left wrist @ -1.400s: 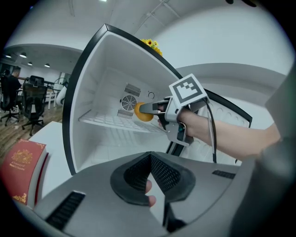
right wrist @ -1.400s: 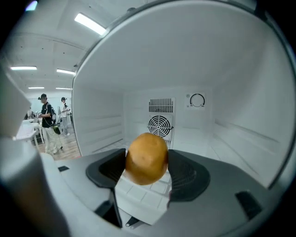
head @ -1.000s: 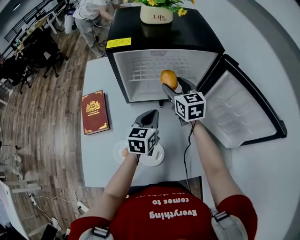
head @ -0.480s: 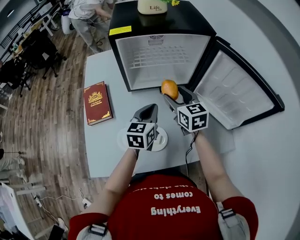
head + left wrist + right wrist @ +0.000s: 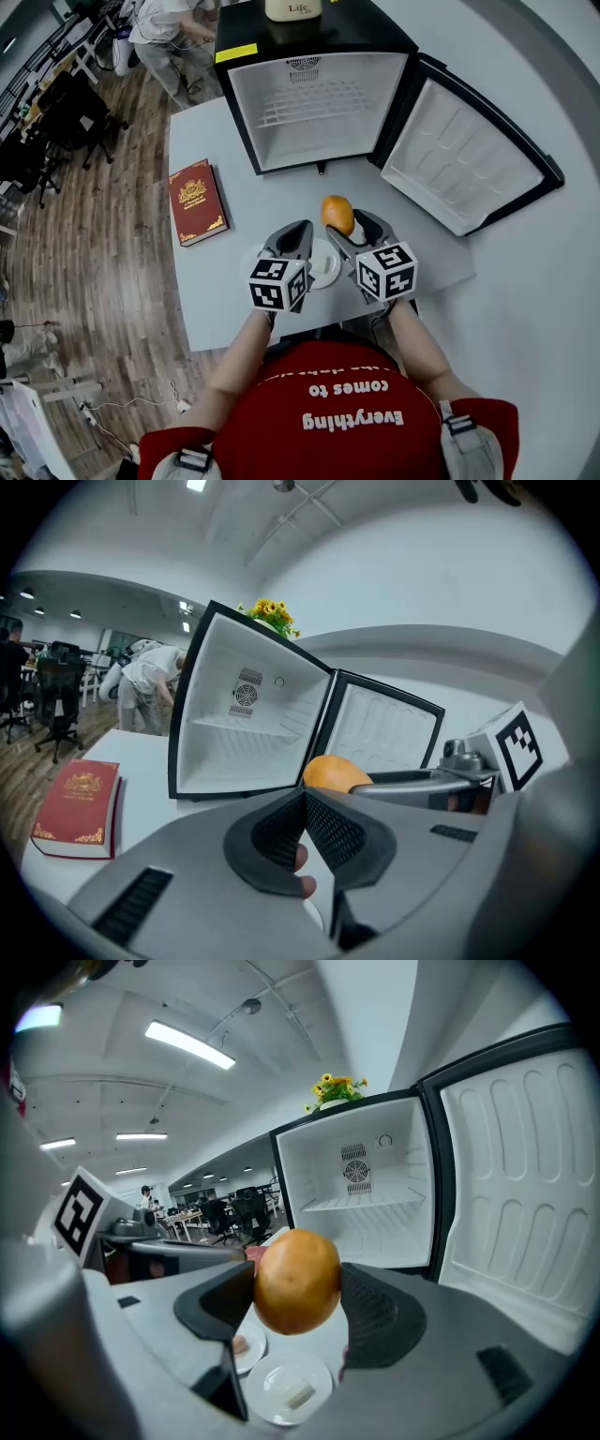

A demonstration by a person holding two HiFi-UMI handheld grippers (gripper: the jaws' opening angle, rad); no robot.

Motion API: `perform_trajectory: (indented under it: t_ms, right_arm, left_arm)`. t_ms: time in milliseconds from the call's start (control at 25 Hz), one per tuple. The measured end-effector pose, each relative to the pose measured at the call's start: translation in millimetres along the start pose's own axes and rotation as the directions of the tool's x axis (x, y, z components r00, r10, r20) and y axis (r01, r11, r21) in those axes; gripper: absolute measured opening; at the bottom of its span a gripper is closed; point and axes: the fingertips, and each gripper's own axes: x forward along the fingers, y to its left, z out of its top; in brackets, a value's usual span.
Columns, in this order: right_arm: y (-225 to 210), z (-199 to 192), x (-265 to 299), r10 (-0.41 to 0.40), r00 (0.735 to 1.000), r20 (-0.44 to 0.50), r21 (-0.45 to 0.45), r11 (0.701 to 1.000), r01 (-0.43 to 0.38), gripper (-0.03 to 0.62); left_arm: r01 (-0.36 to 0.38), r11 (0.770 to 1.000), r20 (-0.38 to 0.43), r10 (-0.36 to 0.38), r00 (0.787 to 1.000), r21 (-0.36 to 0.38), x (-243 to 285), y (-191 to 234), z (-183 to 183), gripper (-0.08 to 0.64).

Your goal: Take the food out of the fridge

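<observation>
Orange [image 5: 297,1281], round to slightly oval, deep yellow-orange with a finely dimpled skin, sits clamped between the two dark ribbed jaws of the right gripper [image 5: 298,1302], one pad pressed against each side of it. It hangs in the air over the worktop [image 5: 216,159], out in front of the fridge and clear of it.

Just beneath it lie two small white plates: one [image 5: 286,1393] carries a pale stick-shaped piece, the other [image 5: 246,1346] a pinkish bit.

The left gripper [image 5: 305,803] is just beside the right one, its jaws pressed together with nothing between them.

Beyond both stands a black mini fridge [image 5: 319,103] with a white interior and a wire shelf, its door [image 5: 469,164] swung wide to the right. A pot of yellow flowers [image 5: 267,613] stands on top. A red book [image 5: 197,202] with gold ornament lies flat on the worktop, well to the left.
</observation>
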Motion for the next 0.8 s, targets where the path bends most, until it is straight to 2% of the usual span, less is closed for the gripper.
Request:
perform_trajectory:
  t_ms: [280, 800]
  right_arm:
    - [16.5, -30.5, -21.5, -0.029, 0.999, -0.024, 0.032, 0.999, 0.030, 0.282]
    - [21.6, -36.6, -36.6, -0.082, 0.997, -0.016, 0.040, 0.996, 0.082, 0.282]
  left_arm:
    - [0.046, 0.999, -0.031, -0.047, 0.998, -0.008, -13.8, -7.0, -20.1, 0.000]
    - [0.103, 0.995, -0.046, -0.102, 0.994, 0.007, -18.9, -21.1, -26.0, 0.000]
